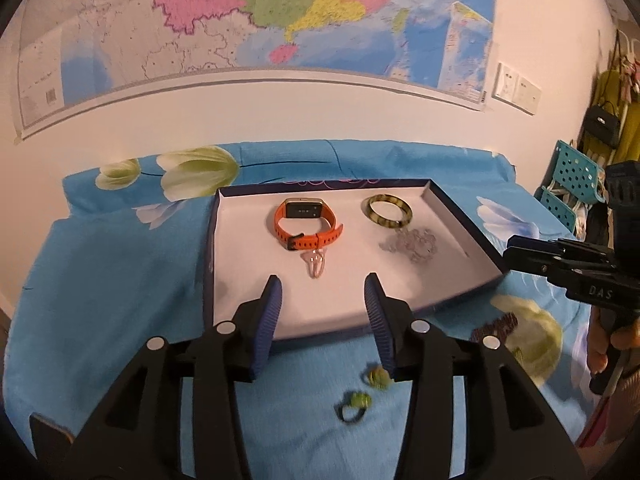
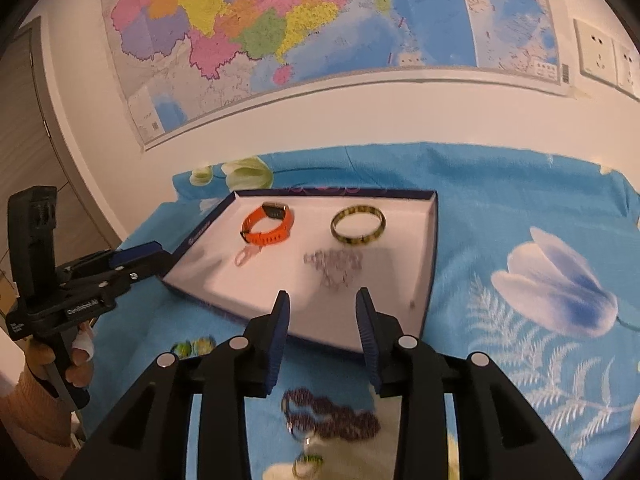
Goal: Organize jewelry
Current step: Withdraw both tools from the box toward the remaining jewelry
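Resting on a blue floral bedsheet [image 2: 520,208], the shallow box lid [image 1: 460,208] with a white inside serves as a tray and holds an orange smartwatch [image 1: 306,224], a green-and-black bangle [image 1: 390,209], a pale pink clip [image 1: 316,262] just in front of the watch, and a clear bead bracelet [image 1: 412,244] beside the bangle. Left gripper [image 1: 324,316] hovers over the lid's near edge, jaws wide apart and empty; two green rings [image 1: 366,390] lie on the sheet below it. Right gripper [image 2: 322,328] also gapes wide and empty, above a dark purple bead bracelet [image 2: 332,418] and a blurred ring [image 2: 306,462] still outside the lid.
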The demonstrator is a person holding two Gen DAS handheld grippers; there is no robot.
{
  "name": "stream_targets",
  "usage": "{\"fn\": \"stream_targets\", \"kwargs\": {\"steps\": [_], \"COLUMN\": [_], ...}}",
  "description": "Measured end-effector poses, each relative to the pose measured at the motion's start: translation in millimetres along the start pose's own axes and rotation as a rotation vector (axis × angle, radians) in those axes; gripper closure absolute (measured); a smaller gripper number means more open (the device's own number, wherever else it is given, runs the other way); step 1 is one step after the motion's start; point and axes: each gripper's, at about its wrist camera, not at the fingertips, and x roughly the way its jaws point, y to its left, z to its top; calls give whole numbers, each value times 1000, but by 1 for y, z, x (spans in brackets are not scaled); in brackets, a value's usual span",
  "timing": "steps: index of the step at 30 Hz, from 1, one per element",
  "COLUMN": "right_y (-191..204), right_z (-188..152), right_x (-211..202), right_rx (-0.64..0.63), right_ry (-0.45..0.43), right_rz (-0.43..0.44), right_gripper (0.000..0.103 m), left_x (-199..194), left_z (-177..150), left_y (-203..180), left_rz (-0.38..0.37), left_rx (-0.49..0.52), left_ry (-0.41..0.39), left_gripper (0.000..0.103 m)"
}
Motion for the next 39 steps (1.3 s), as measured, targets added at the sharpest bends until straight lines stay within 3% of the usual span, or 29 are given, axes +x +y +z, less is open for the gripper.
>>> {"fn": "stream_targets", "kwargs": {"steps": [16, 19, 39], "right_y": [-10, -13, -10], "right_z": [-51, -57, -60], "right_x": [-13, -13, 7], "right_rx": [60, 72, 57], "right_ry": [62, 71, 136], "right_rz": [-26, -37, -73], "right_gripper": [71, 66, 65], "left_x": [-19, -16, -6], "left_z": [-49, -54, -65], "left_y": [-7, -9, -16], "left_rz": [-19, -25, -54], "left_rx": [23, 20, 17], "left_ry": [38, 52, 103], "left_gripper": [52, 52, 50]}}
